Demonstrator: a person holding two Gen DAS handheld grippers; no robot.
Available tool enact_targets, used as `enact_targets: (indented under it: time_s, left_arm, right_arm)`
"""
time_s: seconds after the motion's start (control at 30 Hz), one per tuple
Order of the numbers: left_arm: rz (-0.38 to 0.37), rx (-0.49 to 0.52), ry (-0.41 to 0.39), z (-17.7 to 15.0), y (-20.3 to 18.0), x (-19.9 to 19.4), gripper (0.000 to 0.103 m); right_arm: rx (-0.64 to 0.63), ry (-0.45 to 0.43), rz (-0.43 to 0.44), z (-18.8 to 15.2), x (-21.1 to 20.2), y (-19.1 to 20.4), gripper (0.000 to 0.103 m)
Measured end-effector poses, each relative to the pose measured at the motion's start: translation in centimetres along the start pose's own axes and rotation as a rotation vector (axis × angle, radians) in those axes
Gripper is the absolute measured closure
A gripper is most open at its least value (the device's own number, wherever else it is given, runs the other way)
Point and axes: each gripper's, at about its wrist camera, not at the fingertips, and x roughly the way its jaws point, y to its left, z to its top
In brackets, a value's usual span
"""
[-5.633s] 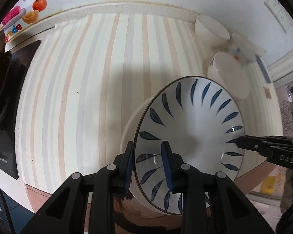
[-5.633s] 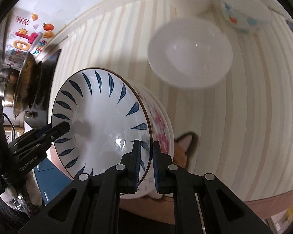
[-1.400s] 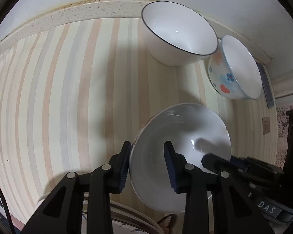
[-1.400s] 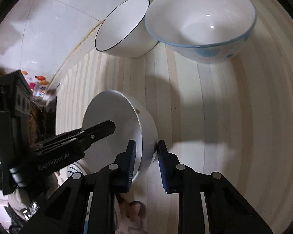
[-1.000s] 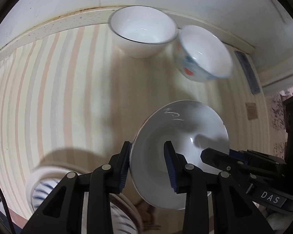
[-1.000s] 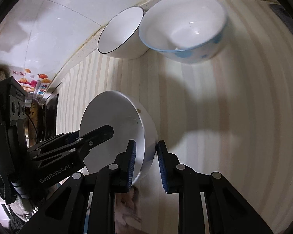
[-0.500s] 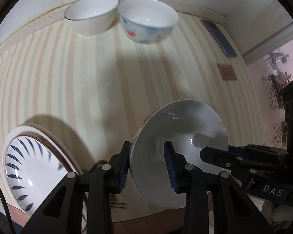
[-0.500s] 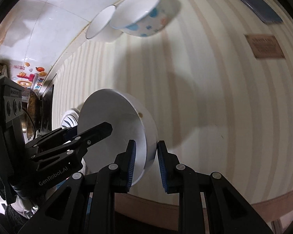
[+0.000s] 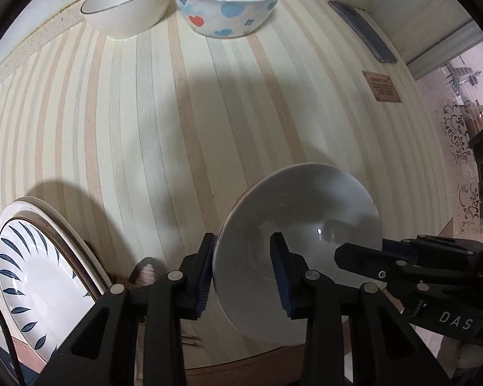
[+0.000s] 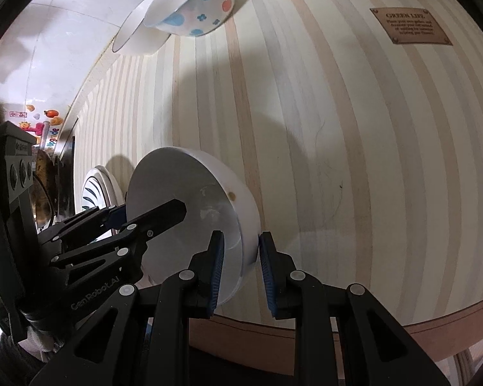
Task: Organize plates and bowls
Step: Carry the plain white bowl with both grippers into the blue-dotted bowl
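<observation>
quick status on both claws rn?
Left claw: shut on the white bowl, gripping its rim.
Right claw: shut on the same white bowl, opposite rim.

The white bowl [image 9: 306, 225] is glazed ceramic, smooth and glossy, with a small bright glint inside and a brownish speck on its outer wall. The left gripper [image 9: 243, 273] and right gripper [image 10: 240, 263] are matt black plastic with bright metal rivets; their blue pads [image 9: 281, 276] look ribbed and rubbery. The tabletop [image 9: 128, 128] is pale striped wood with a smooth satin finish. The leaf-patterned plate [image 9: 32, 273] and heart-patterned bowl [image 9: 227, 6] are shiny glazed ceramic. A small plaque [image 10: 410, 25] looks like matt brown wood
</observation>
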Motion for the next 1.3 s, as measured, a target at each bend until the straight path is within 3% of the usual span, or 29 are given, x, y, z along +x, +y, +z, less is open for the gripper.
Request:
enact_targets:
  time_s: [0.17,0.3,0.37,0.4,0.43,0.47,0.53,0.63,0.8,0.9,1.0,1.03,1.13,1.2,1.3]
  left_arm:
    - [-0.002,0.008,0.009,0.3,-0.5,-0.1,0.072]
    - [-0.003,0.028,-0.079,1.4,-0.8,-3.6,0.070]
    - [-0.020,0.012,-0.133,2.9,-0.3,-5.7,0.067]
    - [-0.027,-0.005,-0.172,4.3,0.2,-6.7,0.063]
    - [-0.032,-0.011,-0.199,5.4,0.6,-7.2,0.063]
    - [-0.022,-0.020,-0.226,7.1,1.1,-7.5,0.063]
    - [-0.003,-0.042,-0.247,9.9,2.2,-7.4,0.063]
    - [0.002,-0.087,-0.243,14.0,3.9,-6.0,0.063]
    - [0.008,-0.113,-0.212,19.0,4.9,-2.8,0.063]
    - [-0.018,-0.131,-0.188,20.3,5.4,-1.4,0.065]
    - [-0.025,-0.136,-0.180,21.3,5.0,-0.1,0.069]
    - [-0.018,-0.128,-0.183,21.4,4.8,0.1,0.071]
    - [0.003,-0.129,-0.205,21.3,4.4,0.1,0.076]
    - [-0.003,-0.132,-0.207,21.3,4.8,-0.3,0.078]
    - [0.003,-0.130,-0.212,21.3,5.1,-0.3,0.080]
  right_arm:
    - [-0.009,0.027,-0.002,0.7,0.3,0.3,0.077]
    - [0.002,0.038,0.024,1.3,-1.3,0.2,0.077]
    - [0.011,0.011,0.049,2.2,-3.0,0.1,0.072]
    - [0.018,-0.004,0.056,2.9,-3.8,0.1,0.062]
    - [0.030,-0.023,0.064,3.9,-4.7,0.0,0.052]
    - [0.039,-0.045,0.085,5.1,-5.4,0.0,0.049]
    - [0.033,-0.098,0.121,8.1,-6.3,0.5,0.048]
    - [0.024,-0.185,0.086,12.8,-6.5,1.0,0.048]
    - [0.060,-0.224,0.084,19.3,-4.9,0.9,0.048]
    - [0.063,-0.233,0.066,21.6,-4.0,1.1,0.048]
    - [0.054,-0.220,0.026,23.1,-2.6,1.1,0.053]
    - [0.047,-0.214,0.020,23.5,-2.2,1.1,0.065]
    - [0.030,-0.213,0.005,23.9,-1.3,1.0,0.083]
    - [0.022,-0.218,0.003,24.3,-1.1,1.4,0.089]
    - [-0.001,-0.229,-0.029,24.1,-1.0,2.0,0.089]
